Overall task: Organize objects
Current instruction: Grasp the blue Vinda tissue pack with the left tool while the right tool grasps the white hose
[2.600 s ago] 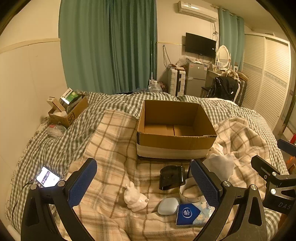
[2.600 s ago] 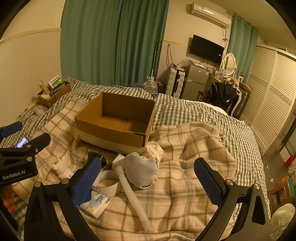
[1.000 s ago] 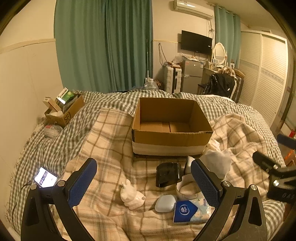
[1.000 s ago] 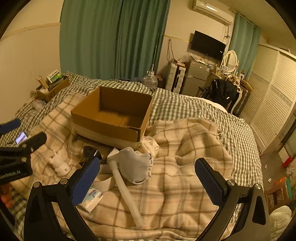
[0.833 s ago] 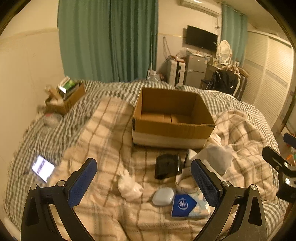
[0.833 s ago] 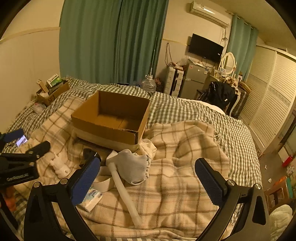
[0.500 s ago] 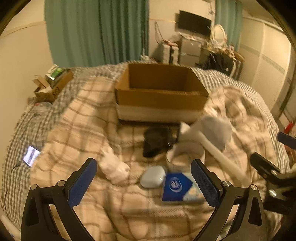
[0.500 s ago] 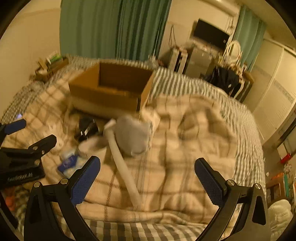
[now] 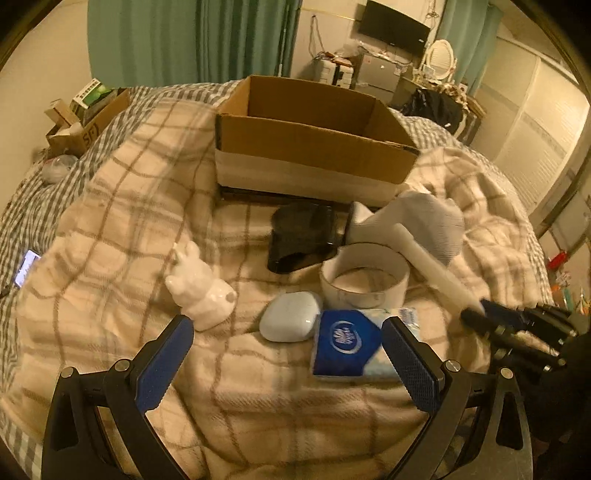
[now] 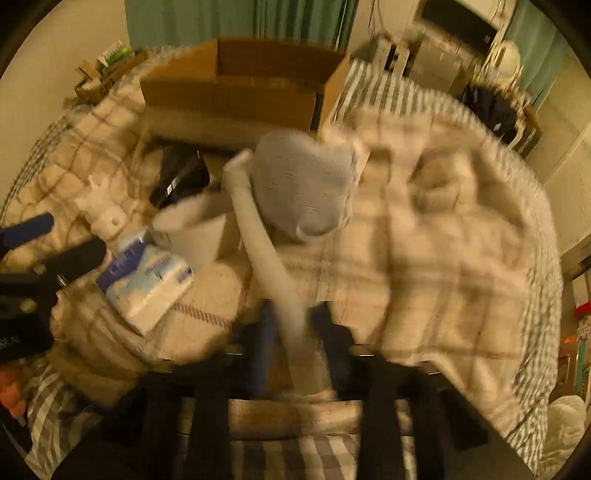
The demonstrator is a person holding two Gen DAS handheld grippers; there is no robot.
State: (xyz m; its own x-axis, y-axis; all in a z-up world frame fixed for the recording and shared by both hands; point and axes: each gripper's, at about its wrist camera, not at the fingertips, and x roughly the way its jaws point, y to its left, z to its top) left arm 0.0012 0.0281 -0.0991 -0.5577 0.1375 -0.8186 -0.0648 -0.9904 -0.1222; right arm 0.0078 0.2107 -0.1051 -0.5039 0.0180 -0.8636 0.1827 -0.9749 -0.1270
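An open cardboard box (image 9: 314, 144) sits on the plaid blanket. In front of it lie a black case (image 9: 301, 236), a white tape roll (image 9: 364, 278), a white earbud case (image 9: 290, 321), a blue tissue pack (image 9: 354, 343), a white bear figurine (image 9: 197, 291) and a white long-handled brush (image 9: 417, 236). My left gripper (image 9: 284, 365) is open above the earbud case and tissue pack. My right gripper (image 10: 295, 328) is shut on the brush handle (image 10: 273, 266); it also shows in the left wrist view (image 9: 480, 314). The right view is blurred.
A small box of clutter (image 9: 88, 118) stands at the bed's far left, with a lit phone (image 9: 26, 266) on the left edge. Furniture, a TV (image 9: 395, 24) and a wardrobe stand beyond the bed. The blanket is rumpled on the right (image 10: 461, 229).
Both grippers moved forward and down toward the objects. My right gripper, open half a second ago, has closed on the brush handle. My left gripper stayed open.
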